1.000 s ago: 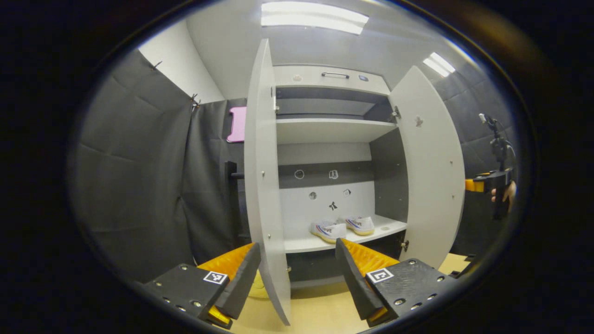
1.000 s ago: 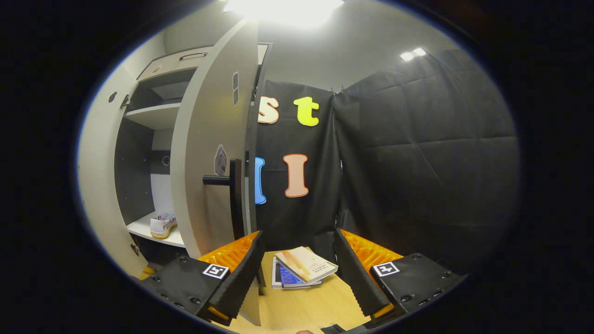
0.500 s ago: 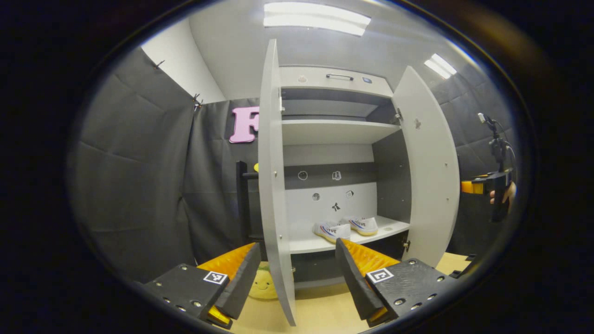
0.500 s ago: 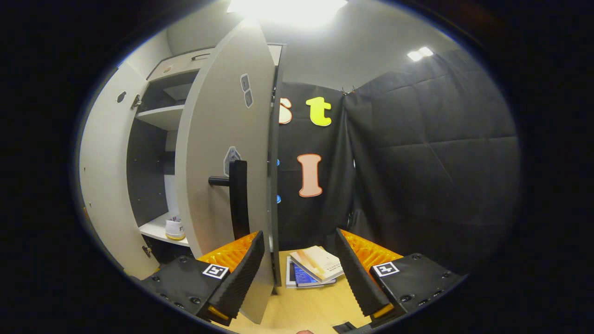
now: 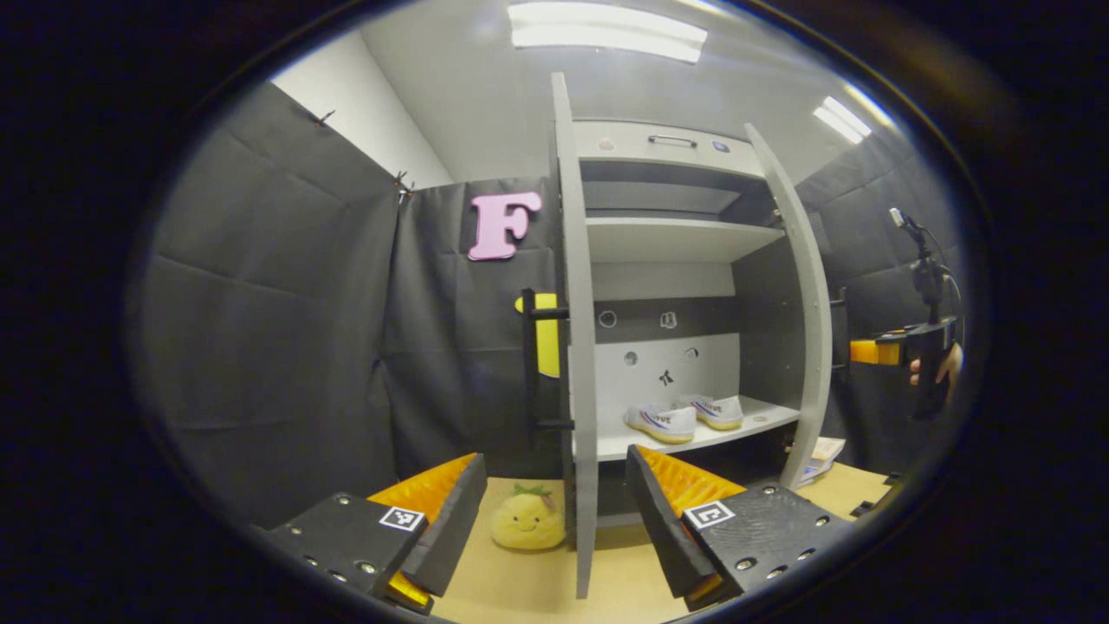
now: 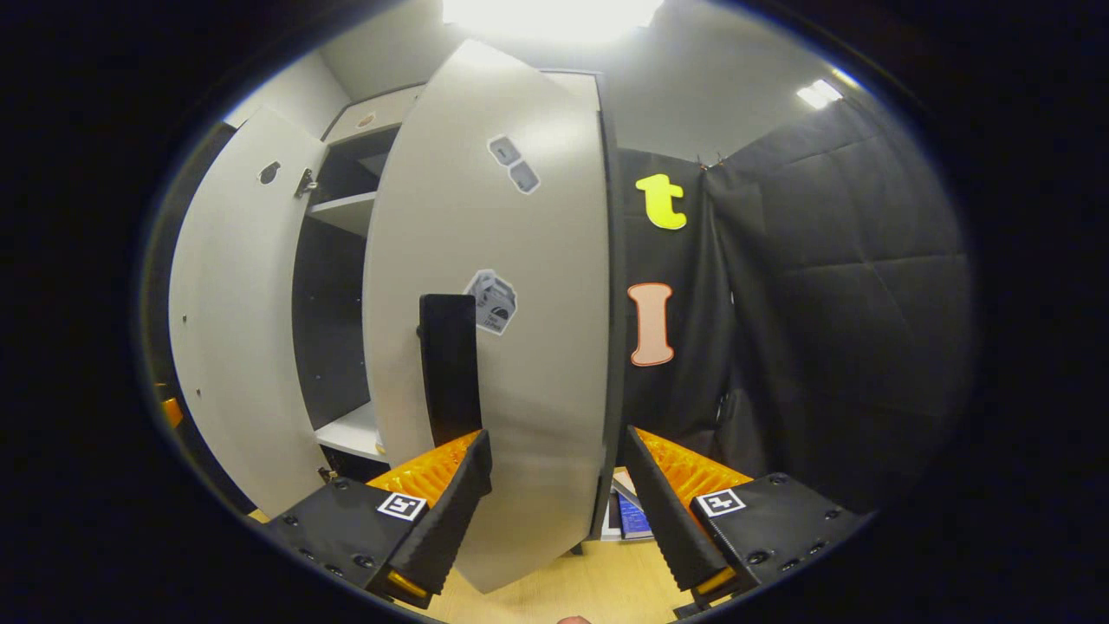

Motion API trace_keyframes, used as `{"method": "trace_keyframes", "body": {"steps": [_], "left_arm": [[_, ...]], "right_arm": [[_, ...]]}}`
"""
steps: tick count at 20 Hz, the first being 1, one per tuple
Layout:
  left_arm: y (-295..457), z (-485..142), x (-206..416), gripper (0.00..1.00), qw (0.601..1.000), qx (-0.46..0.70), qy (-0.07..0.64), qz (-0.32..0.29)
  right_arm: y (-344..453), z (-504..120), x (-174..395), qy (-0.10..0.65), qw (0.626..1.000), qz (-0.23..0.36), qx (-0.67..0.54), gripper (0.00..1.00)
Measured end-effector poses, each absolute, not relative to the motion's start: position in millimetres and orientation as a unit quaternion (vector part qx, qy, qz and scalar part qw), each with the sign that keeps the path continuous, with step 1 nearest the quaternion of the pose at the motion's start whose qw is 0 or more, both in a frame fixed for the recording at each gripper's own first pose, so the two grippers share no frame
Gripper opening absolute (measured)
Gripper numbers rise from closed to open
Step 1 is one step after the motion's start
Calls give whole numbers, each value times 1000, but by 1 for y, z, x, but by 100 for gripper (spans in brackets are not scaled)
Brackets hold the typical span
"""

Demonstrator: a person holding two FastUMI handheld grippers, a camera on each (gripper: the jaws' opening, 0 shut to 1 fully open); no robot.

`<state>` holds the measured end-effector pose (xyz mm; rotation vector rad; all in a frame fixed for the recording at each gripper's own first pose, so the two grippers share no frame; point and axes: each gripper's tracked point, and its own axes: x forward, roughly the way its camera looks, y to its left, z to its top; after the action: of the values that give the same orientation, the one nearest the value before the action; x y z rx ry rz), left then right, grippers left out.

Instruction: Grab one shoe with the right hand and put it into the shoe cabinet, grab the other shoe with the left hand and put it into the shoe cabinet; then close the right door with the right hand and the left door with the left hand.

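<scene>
Left gripper [image 5: 554,511]: jaws wide open, holding nothing. The free edge of the left door [image 5: 579,364] stands edge-on between its fingers, touching neither. The door's black bar handle [image 5: 528,364] faces the booth wall side. A yellow plush toy [image 5: 528,520] sits on the wooden floor [image 5: 537,585] just beside the door's lower edge, on its outer side.

Shoe cabinet [image 5: 667,286] interior is open to view between the two doors. Both white shoes [image 5: 663,422] [image 5: 717,411] lie side by side on the lower shelf [image 5: 693,433], set back from its front edge. The upper shelf [image 5: 667,238] is bare.

Right door [image 6: 485,321]: partly swung in, its outer face towards the right gripper [image 6: 559,511], whose jaws are wide open and holding nothing. The door's lower corner and black handle [image 6: 449,368] lie just ahead of the left finger; contact cannot be judged. Books [image 6: 625,511] lie on the floor beyond the door's hinge side, partly hidden.

In the left gripper view, the right gripper [image 5: 875,351] and the hand [image 5: 940,373] holding it stand beyond the right door's outer face
</scene>
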<state>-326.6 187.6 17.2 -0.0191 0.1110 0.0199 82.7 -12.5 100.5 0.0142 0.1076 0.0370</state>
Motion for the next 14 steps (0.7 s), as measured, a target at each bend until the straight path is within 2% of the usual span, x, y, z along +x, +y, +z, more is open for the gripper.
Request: {"method": "trace_keyframes", "body": {"steps": [3,5,7,14], "left_arm": [[210,15,-330,93,998,-8,59,36],[226,14,-328,92,997,-10,62,51],[245,13,-322,93,996,-14,62,70],[296,7,-284,93,990,-47,73,110]], "right_arm": [[4,102,82,49,998,41,0,94],[10,104,78,46,997,54,-7,100],[12,104,71,43,997,63,-9,96],[6,95,40,49,995,84,4,99]]}}
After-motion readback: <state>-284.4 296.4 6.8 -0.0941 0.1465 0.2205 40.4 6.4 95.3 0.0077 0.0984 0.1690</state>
